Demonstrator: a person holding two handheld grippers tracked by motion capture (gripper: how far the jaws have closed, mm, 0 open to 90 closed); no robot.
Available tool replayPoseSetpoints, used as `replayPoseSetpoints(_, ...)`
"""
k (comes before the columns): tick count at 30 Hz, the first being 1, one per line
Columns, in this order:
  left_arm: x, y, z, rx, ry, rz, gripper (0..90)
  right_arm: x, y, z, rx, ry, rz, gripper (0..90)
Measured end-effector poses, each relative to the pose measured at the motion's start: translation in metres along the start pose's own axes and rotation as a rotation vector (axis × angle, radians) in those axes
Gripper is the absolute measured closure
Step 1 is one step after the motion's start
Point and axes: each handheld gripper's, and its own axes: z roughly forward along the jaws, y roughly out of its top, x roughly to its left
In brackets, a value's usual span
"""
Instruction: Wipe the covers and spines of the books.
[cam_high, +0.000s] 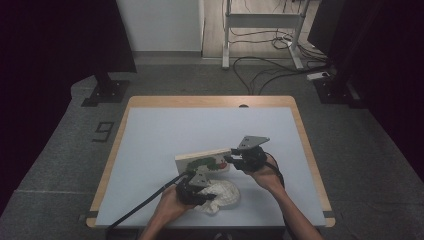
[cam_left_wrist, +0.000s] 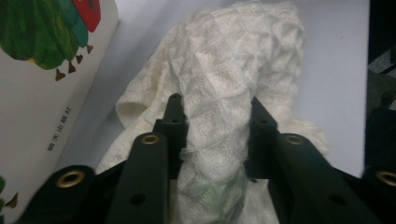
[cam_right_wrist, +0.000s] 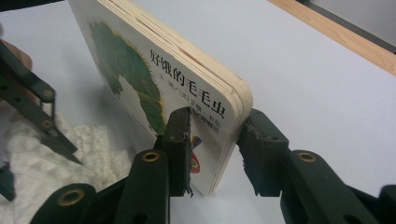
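Left fingers clamped on a bunched fold of white cloth, which lies on the tabletop just beside the book. Right fingers pinch the board book at its edge, tilted up. Risk: shallow grip, book could slip. Far tabletop offers open room.

The cloth lies on the table just before the tilted book.

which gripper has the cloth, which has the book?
The left gripper is shut on the white knitted cloth, a bunched fold pinched between its jaws. The right gripper is clamped on the board book, holding its corner with the book tilted up.
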Motion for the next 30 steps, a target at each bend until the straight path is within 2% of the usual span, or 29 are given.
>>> replayPoseSetpoints(3, -0.003, 0.003, -0.012, -0.017, 0.012, 0.005, 69.5, 0.0, 0.0, 0.0, 0.001, 0.0, 0.001, 63.6)
replayPoseSetpoints(9, -0.002, 0.005, -0.031, -0.028, 0.032, -0.015, 69.2, 0.0, -0.001, 0.0, -0.005, 0.003, 0.004, 63.6)
replayPoseSetpoints(13, -0.005, 0.002, -0.052, -0.03, 0.042, -0.028, 69.0, 0.0, -0.001, 0.0, -0.002, 0.004, 0.003, 63.5)
replayPoseSetpoints(18, -0.005, -0.004, -0.068, -0.021, 0.071, -0.049, 68.7, 0.0, -0.001, 0.0, -0.006, 0.005, 0.006, 63.7)
replayPoseSetpoints(19, -0.003, -0.008, -0.075, -0.019, 0.079, -0.058, 68.7, 0.0, -0.001, 0.0, -0.006, 0.005, 0.006, 63.7)
replayPoseSetpoints(24, -0.001, -0.018, -0.088, -0.015, 0.098, -0.085, 68.4, 0.0, -0.001, 0.0, -0.004, 0.004, 0.006, 63.7)
replayPoseSetpoints(30, 0.004, -0.04, -0.111, -0.021, 0.161, -0.133, 68.2, 0.0, -0.002, 0.0, -0.007, 0.003, 0.005, 63.9)
